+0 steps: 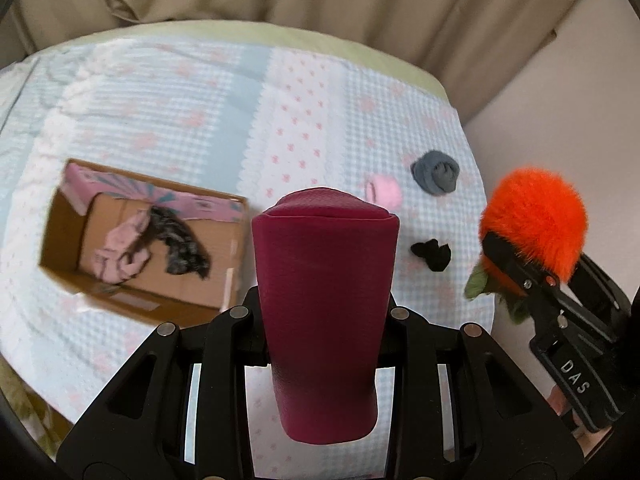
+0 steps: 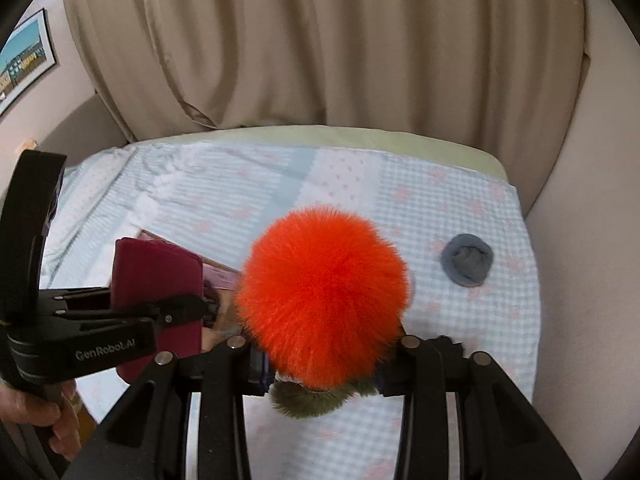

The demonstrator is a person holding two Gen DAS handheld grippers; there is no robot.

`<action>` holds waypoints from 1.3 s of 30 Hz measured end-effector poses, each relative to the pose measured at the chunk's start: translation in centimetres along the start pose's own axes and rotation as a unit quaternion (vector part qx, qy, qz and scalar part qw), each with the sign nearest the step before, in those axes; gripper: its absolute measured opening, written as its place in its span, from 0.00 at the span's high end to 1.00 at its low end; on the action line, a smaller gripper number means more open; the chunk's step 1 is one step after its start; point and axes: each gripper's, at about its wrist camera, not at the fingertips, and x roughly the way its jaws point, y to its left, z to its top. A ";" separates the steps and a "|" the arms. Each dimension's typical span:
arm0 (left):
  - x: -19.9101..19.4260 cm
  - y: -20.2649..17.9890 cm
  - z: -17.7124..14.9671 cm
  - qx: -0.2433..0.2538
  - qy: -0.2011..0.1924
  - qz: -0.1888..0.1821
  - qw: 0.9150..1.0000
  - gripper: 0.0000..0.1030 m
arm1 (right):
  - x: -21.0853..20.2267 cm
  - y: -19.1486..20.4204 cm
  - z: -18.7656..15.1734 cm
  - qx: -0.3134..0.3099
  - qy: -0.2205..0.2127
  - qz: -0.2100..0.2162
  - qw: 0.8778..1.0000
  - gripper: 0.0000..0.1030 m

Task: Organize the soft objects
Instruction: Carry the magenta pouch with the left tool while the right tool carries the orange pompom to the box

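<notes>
My left gripper (image 1: 324,304) is shut on a maroon cushion (image 1: 324,300) and holds it above the bed; it also shows in the right wrist view (image 2: 156,280). My right gripper (image 2: 320,344) is shut on an orange fluffy toy (image 2: 324,296) with a green base, seen at the right in the left wrist view (image 1: 536,220). An open cardboard box (image 1: 68,276) lies on the bed to the left, with a pink cloth (image 1: 120,252) and a dark furry item (image 1: 180,240) inside. A pink sock roll (image 1: 386,192), a grey sock roll (image 1: 436,172) and a black sock (image 1: 432,254) lie on the bedspread.
The bed has a light blue checked bedspread (image 1: 200,100) with a green edge. A beige curtain (image 2: 320,40) hangs behind it. The wall (image 2: 580,280) runs along the bed's right side. A framed picture (image 2: 24,60) hangs at the left. The grey sock roll also shows in the right wrist view (image 2: 466,260).
</notes>
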 end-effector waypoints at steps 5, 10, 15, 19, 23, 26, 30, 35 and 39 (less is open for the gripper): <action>-3.9 3.5 -0.4 -0.015 -0.021 0.010 1.000 0.73 | -0.7 4.9 0.6 -0.028 -0.003 0.012 1.000 0.68; -5.6 8.0 -0.7 -0.027 -0.024 0.019 0.999 0.73 | -0.4 8.9 0.9 -0.020 0.005 0.018 1.000 0.68; -6.1 12.8 -0.3 -0.025 -0.018 0.024 0.999 0.73 | 1.2 13.0 1.3 -0.007 0.015 0.015 1.000 0.68; -5.8 16.7 0.5 -0.017 -0.004 0.023 1.000 0.73 | 3.1 15.5 1.5 0.018 0.028 0.008 0.999 0.68; -4.7 20.2 1.5 -0.002 0.015 0.022 1.000 0.73 | 5.6 17.6 1.7 0.043 0.044 -0.002 0.998 0.68; -3.7 22.5 2.1 0.006 0.030 0.021 0.999 0.73 | 7.6 19.1 1.7 0.057 0.053 -0.010 0.997 0.68; -1.5 25.5 3.0 0.020 0.054 0.023 0.998 0.73 | 10.4 20.4 1.4 0.079 0.069 -0.020 0.994 0.68; 2.0 27.8 3.7 0.033 0.090 0.022 0.995 0.73 | 13.6 20.9 0.6 0.118 0.086 -0.027 0.989 0.68; 4.8 28.5 4.0 0.045 0.113 0.019 0.992 0.73 | 15.3 20.6 -0.1 0.147 0.106 -0.034 0.983 0.68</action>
